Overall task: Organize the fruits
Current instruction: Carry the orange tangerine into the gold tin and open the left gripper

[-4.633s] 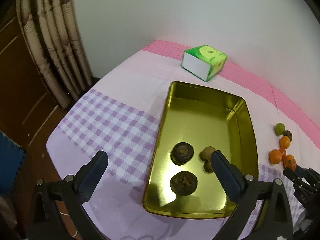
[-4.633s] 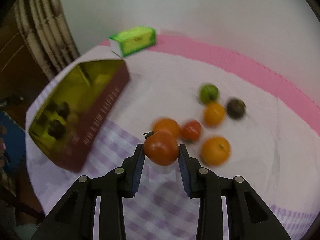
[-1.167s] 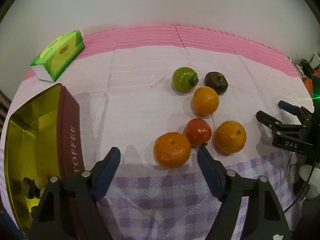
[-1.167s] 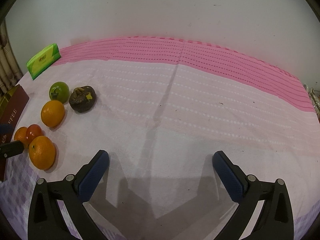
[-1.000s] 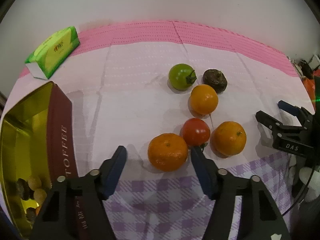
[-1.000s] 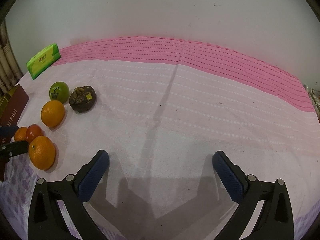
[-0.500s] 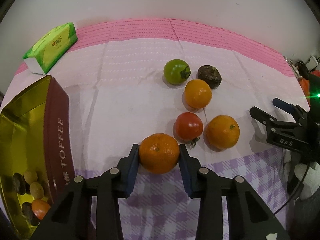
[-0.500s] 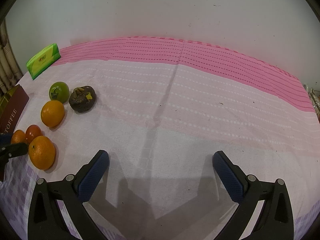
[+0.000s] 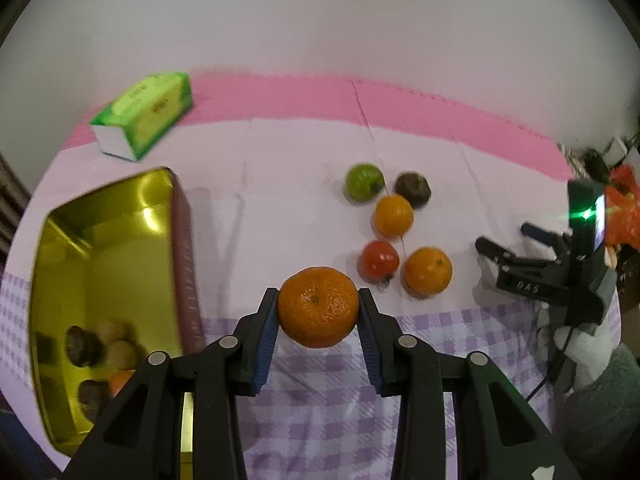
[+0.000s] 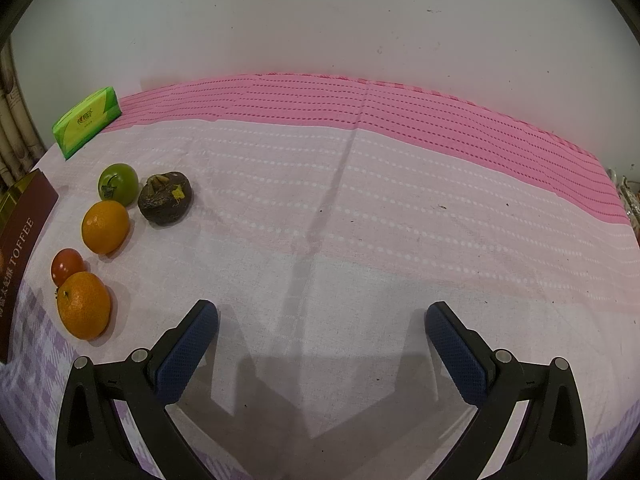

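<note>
My left gripper (image 9: 318, 312) is shut on an orange mandarin (image 9: 318, 306) and holds it above the cloth, a little right of the gold tin (image 9: 100, 240). Several fruits lie in the tin's near end. On the cloth to the right lie a red tomato (image 9: 378, 260), two oranges (image 9: 427, 271) (image 9: 393, 215), a green tomato (image 9: 364, 182) and a dark brown fruit (image 9: 413, 189). In the right wrist view the same fruits sit at the left: orange (image 10: 83, 305), red tomato (image 10: 66, 266), green tomato (image 10: 118, 183). My right gripper (image 10: 320, 340) stands open over bare cloth, holding nothing.
A green tissue pack (image 9: 144, 114) lies at the back left near the wall. The tin's dark red side reads TOFFEE (image 10: 20, 248). The other gripper (image 9: 540, 276) shows at the right edge of the left wrist view, beside cables and an orange bag.
The left jaws closed around the mandarin, then lifted it off the cloth and toward the tin. The right gripper has stayed still.
</note>
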